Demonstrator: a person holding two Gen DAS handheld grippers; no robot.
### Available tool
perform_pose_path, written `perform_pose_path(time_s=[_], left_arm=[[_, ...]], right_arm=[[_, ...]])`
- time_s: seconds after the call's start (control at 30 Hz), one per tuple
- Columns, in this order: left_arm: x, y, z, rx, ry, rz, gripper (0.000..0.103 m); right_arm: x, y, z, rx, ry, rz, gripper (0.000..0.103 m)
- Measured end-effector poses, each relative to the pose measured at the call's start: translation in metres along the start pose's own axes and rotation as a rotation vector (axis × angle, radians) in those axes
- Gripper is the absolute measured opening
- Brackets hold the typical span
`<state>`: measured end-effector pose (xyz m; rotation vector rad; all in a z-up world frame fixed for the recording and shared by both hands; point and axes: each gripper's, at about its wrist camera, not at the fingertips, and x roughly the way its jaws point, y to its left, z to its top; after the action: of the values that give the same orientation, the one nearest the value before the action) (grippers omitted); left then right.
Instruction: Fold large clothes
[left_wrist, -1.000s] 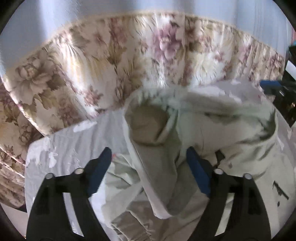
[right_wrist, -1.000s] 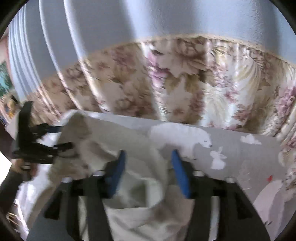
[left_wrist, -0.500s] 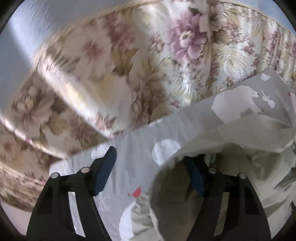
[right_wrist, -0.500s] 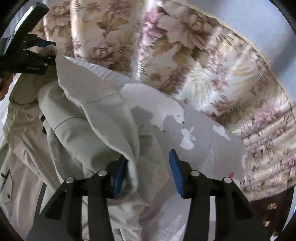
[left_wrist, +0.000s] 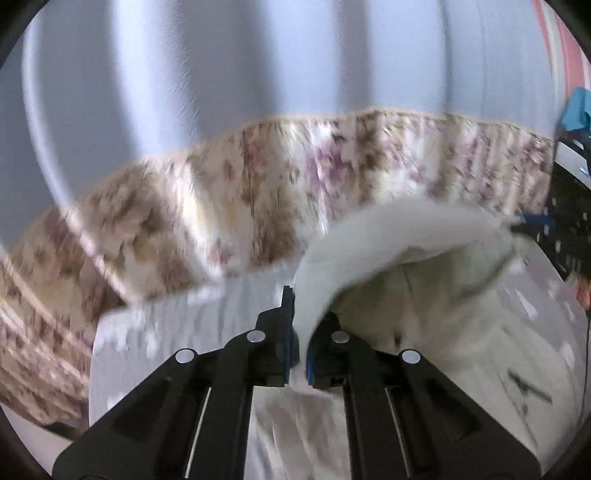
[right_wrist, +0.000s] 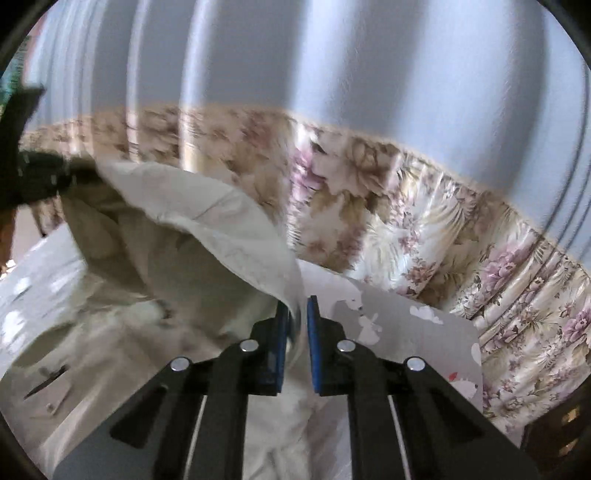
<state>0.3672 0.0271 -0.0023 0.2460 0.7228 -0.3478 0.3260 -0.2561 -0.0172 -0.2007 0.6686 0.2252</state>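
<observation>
Left wrist view. At far left we see the floral curtain (left_wrist: 229, 221), blurred, with plain pale-blue drapery (left_wrist: 258, 66) above it. Below lies the grey printed bedsheet (left_wrist: 192, 325). At centre our left gripper (left_wrist: 300, 332) is clenched on a raised edge of the cream garment (left_wrist: 406, 236); the cloth passes between the blue pads (left_wrist: 287, 332) and arches upward and rightward. At the far right edge, the other end of that raised edge reaches our right gripper (left_wrist: 532, 221), seen only in part. The rest of the garment lies crumpled on the sheet beneath the arch.

Right wrist view. At far left we see our left gripper (right_wrist: 79, 175) as a dark, blurred shape at the garment's (right_wrist: 192, 206) lifted corner. The raised edge sweeps down and right to the centre, where our right gripper (right_wrist: 297, 325) is pinched on it, the fabric caught between the blue pads (right_wrist: 313, 332). The garment's body lies bunched on the bedsheet (right_wrist: 406, 332), which bears white animal prints. To the right hangs the floral curtain (right_wrist: 424, 236), with the pale-blue drapery (right_wrist: 332, 55) above.
</observation>
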Motion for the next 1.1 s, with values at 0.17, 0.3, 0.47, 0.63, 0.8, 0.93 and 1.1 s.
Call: perform_pose_path(time_s=[0.17,0.3,0.47,0.63,0.8,0.93,1.1], left_arm=[[-0.012,-0.018,-0.115,-0.036,0.127,-0.042,0.01],[0.003,-0.029,-0.179,-0.02,0.283,0.021,0.023],[-0.056,-0.033,-0.191,0.0,0.223,0.085,0.093],[-0.092,-0.039,-0.159,-0.007,0.106,0.017,0.1],[-0.019,-0.04,-0.128,-0.059,0.165,-0.024,0.099],[0.054,-0.045,-0.139,-0.021,0.288,0.064,0.089],[0.09,-0.041,-0.143,0.012,0.272,0.09,0.1]], right_arm=[[-0.009,0.019,-0.07,-0.006,0.115,0.049,0.011],[0.013,0.012,-0.129,0.016,0.298,0.02,0.011],[-0.039,-0.018,-0.129,0.144,0.199,0.005,0.051],[-0.042,0.007,-0.103,0.114,0.099,0.053,0.056],[0.009,0.056,-0.075,0.061,0.105,0.153,0.054],[0.059,0.079,-0.09,-0.081,0.24,0.027,0.029],[0.089,0.042,-0.108,0.013,0.322,0.019,0.005]])
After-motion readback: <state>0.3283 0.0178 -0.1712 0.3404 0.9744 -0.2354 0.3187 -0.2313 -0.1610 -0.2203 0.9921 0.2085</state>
